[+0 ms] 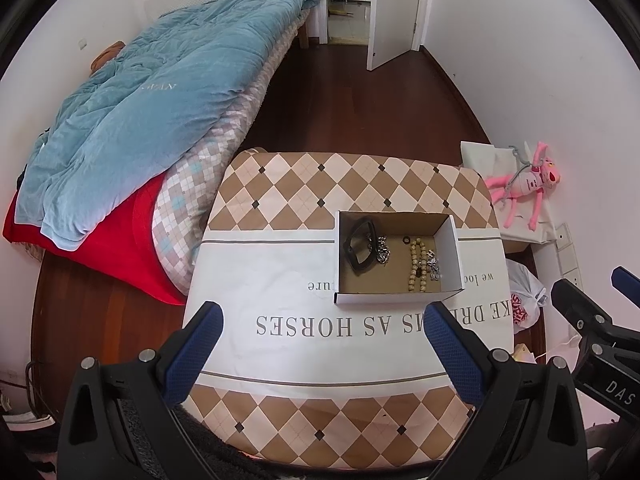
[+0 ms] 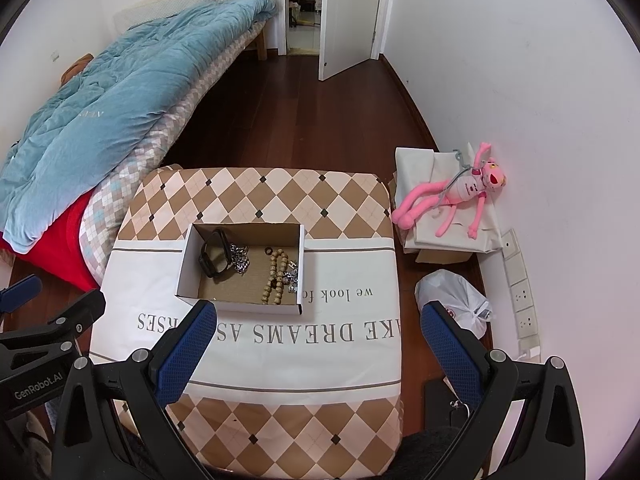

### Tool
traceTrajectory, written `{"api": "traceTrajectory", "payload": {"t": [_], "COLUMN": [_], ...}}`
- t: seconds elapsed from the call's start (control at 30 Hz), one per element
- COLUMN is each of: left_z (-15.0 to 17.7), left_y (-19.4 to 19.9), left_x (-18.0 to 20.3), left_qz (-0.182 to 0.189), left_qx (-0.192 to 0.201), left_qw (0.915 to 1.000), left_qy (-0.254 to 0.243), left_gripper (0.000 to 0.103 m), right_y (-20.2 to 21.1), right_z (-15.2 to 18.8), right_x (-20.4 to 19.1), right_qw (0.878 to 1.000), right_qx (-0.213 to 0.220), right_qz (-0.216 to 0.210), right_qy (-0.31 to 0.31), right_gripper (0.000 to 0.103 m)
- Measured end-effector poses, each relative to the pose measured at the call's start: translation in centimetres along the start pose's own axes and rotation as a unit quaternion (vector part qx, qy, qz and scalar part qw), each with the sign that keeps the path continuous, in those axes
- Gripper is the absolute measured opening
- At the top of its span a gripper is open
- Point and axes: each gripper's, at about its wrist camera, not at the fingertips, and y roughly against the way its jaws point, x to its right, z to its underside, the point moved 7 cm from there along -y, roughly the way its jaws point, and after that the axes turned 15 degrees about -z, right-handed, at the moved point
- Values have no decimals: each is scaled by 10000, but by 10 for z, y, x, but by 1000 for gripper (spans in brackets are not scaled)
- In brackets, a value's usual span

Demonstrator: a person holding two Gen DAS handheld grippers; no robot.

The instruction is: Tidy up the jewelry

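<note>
A small open cardboard box (image 1: 452, 252) (image 2: 188, 268) sits on the cloth-covered table (image 1: 280, 272) (image 2: 352, 264). Inside lie a black watch (image 1: 360, 246) (image 2: 214, 258), a silver chain (image 1: 383, 248) (image 2: 240, 258), a wooden bead bracelet (image 1: 417, 264) (image 2: 274, 276), a small dark ring (image 1: 405, 239) (image 2: 269, 249) and silver trinkets (image 1: 432, 264) (image 2: 291, 276). My left gripper (image 1: 320, 320) is open and empty, held above the table in front of the box. My right gripper (image 2: 316, 324) is open and empty, near the box's front right.
A bed with a blue quilt (image 1: 160, 120) (image 2: 100, 112) stands to the left. A pink plush toy (image 1: 528, 188) (image 2: 452, 196) lies on folded cloth at the right wall, a white plastic bag (image 2: 456, 300) below it. An open door (image 2: 344, 20) is at the back.
</note>
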Motion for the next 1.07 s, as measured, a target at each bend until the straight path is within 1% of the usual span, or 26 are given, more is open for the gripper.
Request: {"api": "traceTrajectory", "payload": {"t": [0.9,1.07], "left_z": [0,-5], "left_y": [1,5], "left_x": [2,3], "left_qz": [26,21], "left_qx": [5,71], "left_qw": [10000,10000], "left_qy": [-10,-20], "left_gripper": [102,102], "right_y": [0,0], "right_z": [3,3], "right_x": [1,2], "right_qw": [10000,10000], "right_qx": [-51,-58], "right_qz": [-16,-9], "right_qy": [11,18], "right_gripper": [103,103]}}
